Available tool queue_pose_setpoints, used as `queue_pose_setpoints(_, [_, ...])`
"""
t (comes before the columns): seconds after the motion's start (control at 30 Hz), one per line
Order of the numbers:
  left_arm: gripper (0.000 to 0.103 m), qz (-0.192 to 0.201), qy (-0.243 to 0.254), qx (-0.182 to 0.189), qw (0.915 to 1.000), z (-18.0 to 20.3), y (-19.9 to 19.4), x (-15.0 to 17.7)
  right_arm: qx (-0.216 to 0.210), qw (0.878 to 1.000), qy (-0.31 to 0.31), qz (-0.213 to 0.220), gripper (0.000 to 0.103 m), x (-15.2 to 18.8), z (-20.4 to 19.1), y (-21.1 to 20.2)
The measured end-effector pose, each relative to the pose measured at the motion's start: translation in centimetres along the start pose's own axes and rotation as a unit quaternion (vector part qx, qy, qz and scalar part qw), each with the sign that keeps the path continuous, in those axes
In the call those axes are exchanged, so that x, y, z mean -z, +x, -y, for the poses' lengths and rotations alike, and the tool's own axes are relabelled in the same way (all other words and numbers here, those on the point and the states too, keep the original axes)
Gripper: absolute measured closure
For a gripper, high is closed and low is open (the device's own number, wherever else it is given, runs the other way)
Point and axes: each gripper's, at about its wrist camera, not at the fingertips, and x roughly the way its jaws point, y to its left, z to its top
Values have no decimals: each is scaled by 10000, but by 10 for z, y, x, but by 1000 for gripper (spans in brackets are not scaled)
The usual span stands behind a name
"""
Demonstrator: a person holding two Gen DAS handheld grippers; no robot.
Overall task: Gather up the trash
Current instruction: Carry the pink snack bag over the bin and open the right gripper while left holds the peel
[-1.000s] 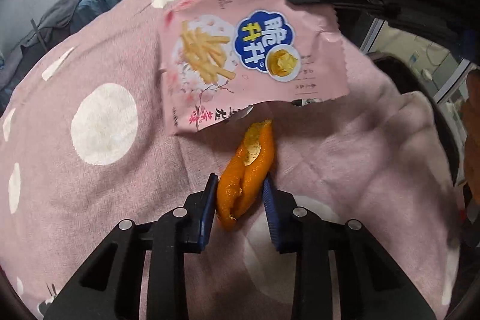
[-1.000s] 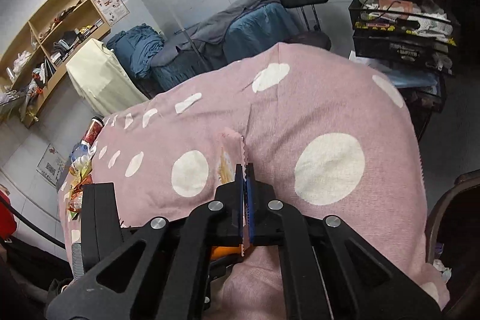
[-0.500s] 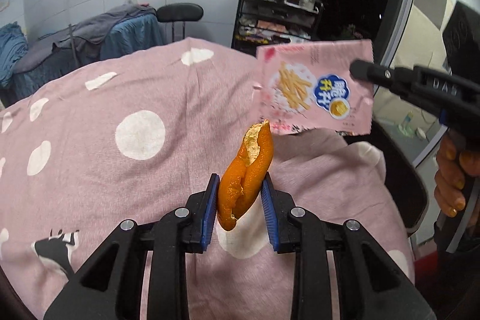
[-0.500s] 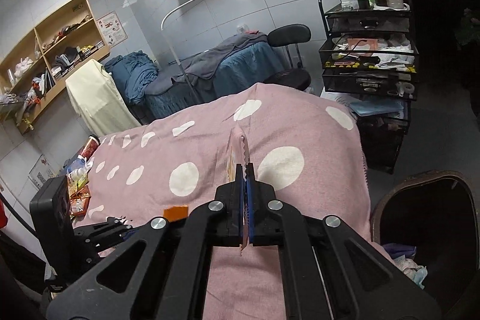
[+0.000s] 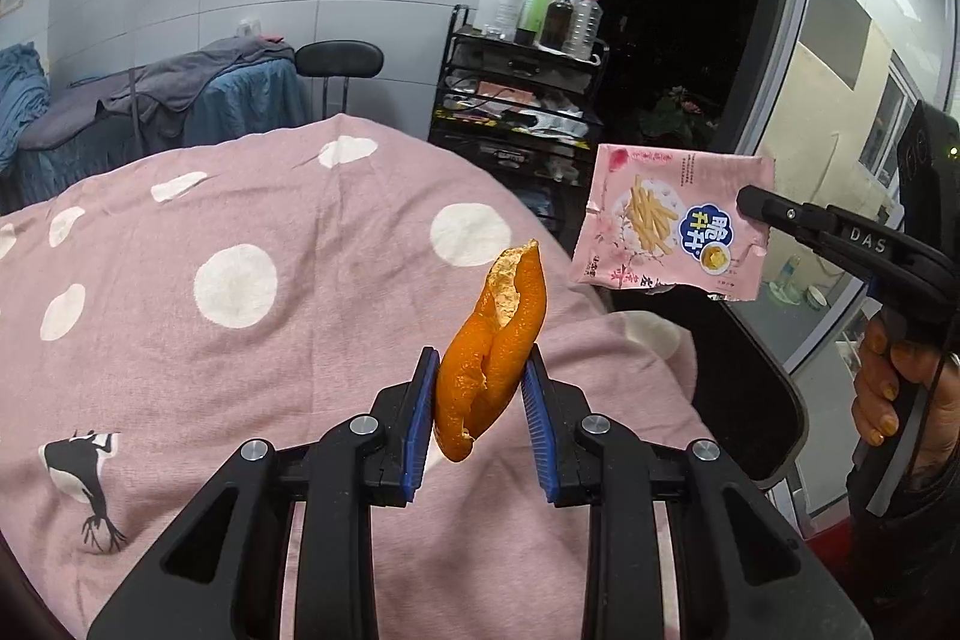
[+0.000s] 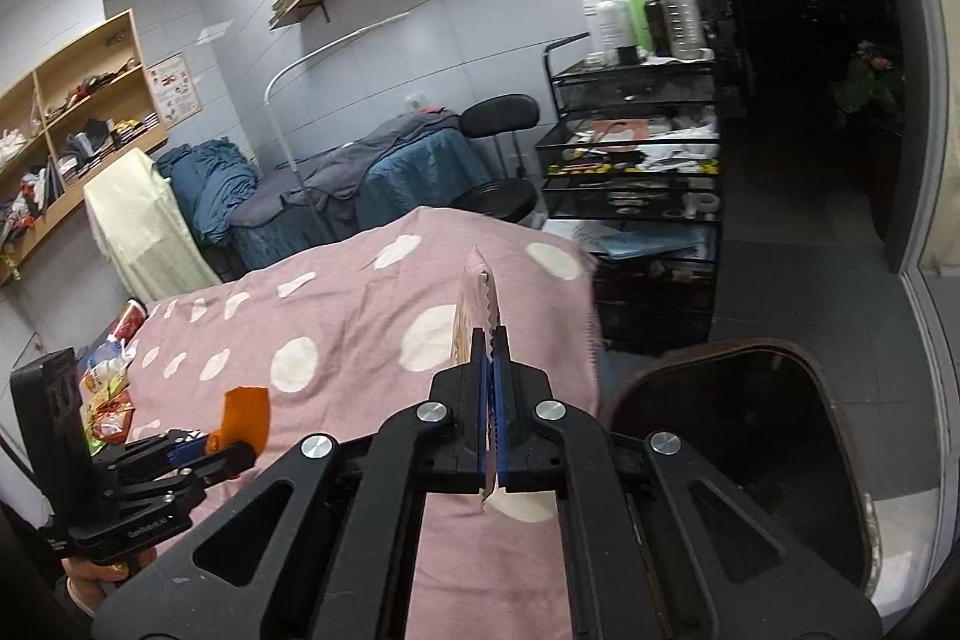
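Left wrist view showed the left gripper [image 5: 480, 409] clamped on an orange peel [image 5: 492, 358], which stood upright between the blue pads [image 5: 418, 418], raised above the pink dotted blanket [image 5: 240, 340]. Off to the right, clear of the blanket's edge, the right gripper [image 5: 750, 202] pinched a pink snack wrapper [image 5: 672, 226] by its right edge; only this view gave the wrapper's printed face, with fries and a blue logo. A hand [image 5: 894, 388] held that gripper's handle, partly cut off by the frame.

Right wrist view showed the wrapper [image 6: 477, 304] edge-on only, a thin strip with a serrated end, squeezed between the right gripper's [image 6: 493, 412] closed jaws. It alone showed the dark bin [image 6: 660, 382] standing on the floor just beside the blanket's [image 6: 336, 316] end, below and to the right of the wrapper; its lower part was hidden behind the gripper body. The left gripper [image 6: 207, 445] sat low at the left with the peel [image 6: 246, 415] as a small orange patch. More wrappers [image 6: 105, 394] lay at the blanket's far left, too small to make out.
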Motion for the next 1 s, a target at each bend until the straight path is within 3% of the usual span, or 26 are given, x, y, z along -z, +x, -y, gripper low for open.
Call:
queue_pose_setpoints(0.4, [75, 10, 351, 429, 9985, 57, 11, -5, 1037, 9943, 234, -65, 100, 23, 70, -27])
queue_pose_setpoints(0.6, [75, -66, 592, 625, 9963, 86, 20, -6, 1428, 9882, 287, -464, 100, 44, 99, -16])
queue_pose_setpoints(1.0, [75, -193, 742, 858, 9934, 116, 34, -8, 1715, 9754, 554, -1271, 100, 87, 135, 25])
